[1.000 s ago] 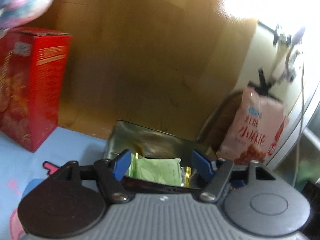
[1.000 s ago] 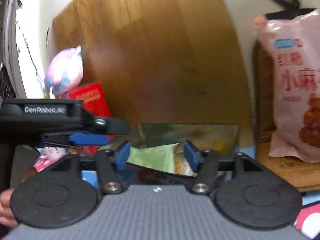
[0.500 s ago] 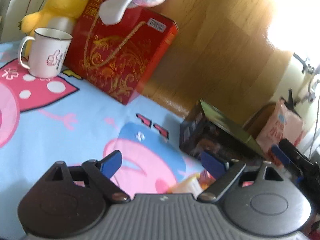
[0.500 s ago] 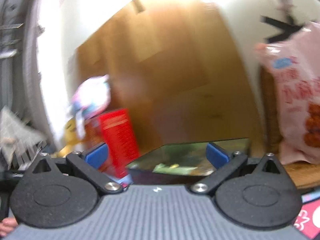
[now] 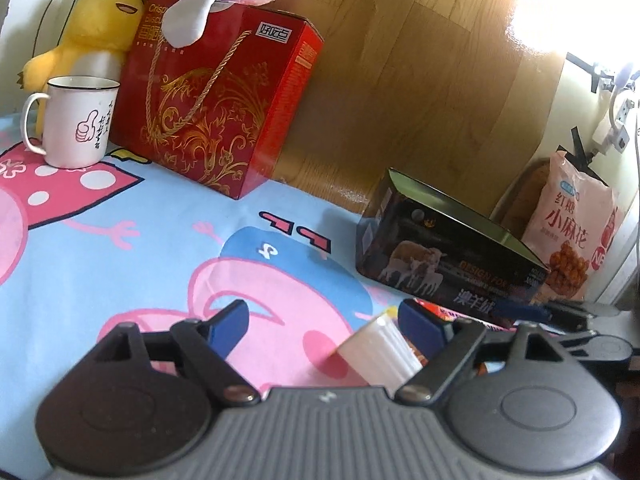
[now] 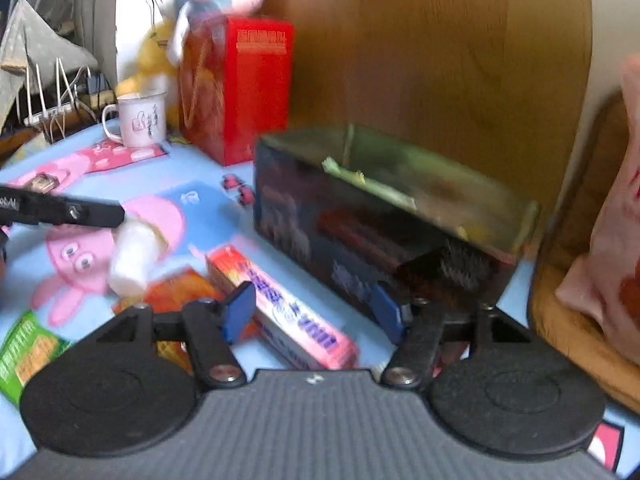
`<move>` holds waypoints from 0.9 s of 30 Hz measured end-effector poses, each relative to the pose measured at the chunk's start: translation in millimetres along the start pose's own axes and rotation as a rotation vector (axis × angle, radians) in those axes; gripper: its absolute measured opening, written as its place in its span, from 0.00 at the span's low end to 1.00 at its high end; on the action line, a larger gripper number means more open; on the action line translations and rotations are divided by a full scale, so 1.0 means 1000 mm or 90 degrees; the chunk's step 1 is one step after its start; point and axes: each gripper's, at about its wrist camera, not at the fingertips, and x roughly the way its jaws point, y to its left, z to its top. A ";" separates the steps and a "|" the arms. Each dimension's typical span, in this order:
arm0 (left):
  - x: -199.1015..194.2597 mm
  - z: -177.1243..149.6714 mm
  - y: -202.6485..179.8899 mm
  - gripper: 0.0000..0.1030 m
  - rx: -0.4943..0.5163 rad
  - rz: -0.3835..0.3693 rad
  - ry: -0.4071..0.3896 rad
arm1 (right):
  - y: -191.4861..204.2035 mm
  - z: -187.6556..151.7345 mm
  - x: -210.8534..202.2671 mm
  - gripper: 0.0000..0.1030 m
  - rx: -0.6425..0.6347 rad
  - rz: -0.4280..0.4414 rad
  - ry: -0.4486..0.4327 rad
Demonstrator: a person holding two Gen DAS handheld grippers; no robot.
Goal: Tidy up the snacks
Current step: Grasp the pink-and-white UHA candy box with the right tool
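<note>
- The surface [image 5: 120, 272] is covered by a light blue cartoon-pig cloth.
- A red gift box [image 5: 216, 92] stands at the back beside a white mug [image 5: 76, 120], with a yellow plush duck [image 5: 96, 28] behind them.
- The dark open box [image 6: 384, 220] sits to the right, green packets showing inside; a pink snack bag [image 5: 572, 240] leans behind it.
- A long pink snack pack [image 6: 280, 308] lies just in front of the box.
- The right gripper [image 6: 312, 312] hangs above that pack, its jaws having just been narrowing, apart and not pressing it.
- The left gripper [image 5: 324, 320] is wide apart and holds nothing; a white packet [image 5: 380, 352] lies by its right finger.
</note>
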 end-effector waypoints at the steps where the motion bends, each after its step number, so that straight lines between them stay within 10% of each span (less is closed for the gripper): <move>1: 0.000 0.000 0.000 0.82 0.000 -0.001 0.000 | -0.004 -0.003 0.001 0.61 0.010 0.013 0.020; 11: -0.004 0.036 -0.013 0.85 0.005 -0.039 -0.028 | -0.001 -0.013 0.002 0.45 -0.011 0.022 0.023; 17: 0.057 0.060 -0.053 0.81 0.070 -0.070 0.081 | -0.009 -0.012 0.000 0.66 -0.038 0.000 0.043; 21: 0.093 0.055 -0.064 0.60 0.090 -0.051 0.169 | -0.021 -0.012 -0.001 0.60 -0.006 0.036 0.066; 24: 0.107 0.048 -0.057 0.41 0.038 -0.113 0.226 | -0.022 -0.011 -0.002 0.32 0.004 0.060 0.066; 27: 0.100 0.045 -0.055 0.20 0.015 -0.147 0.233 | -0.014 -0.011 -0.004 0.28 -0.023 0.054 0.059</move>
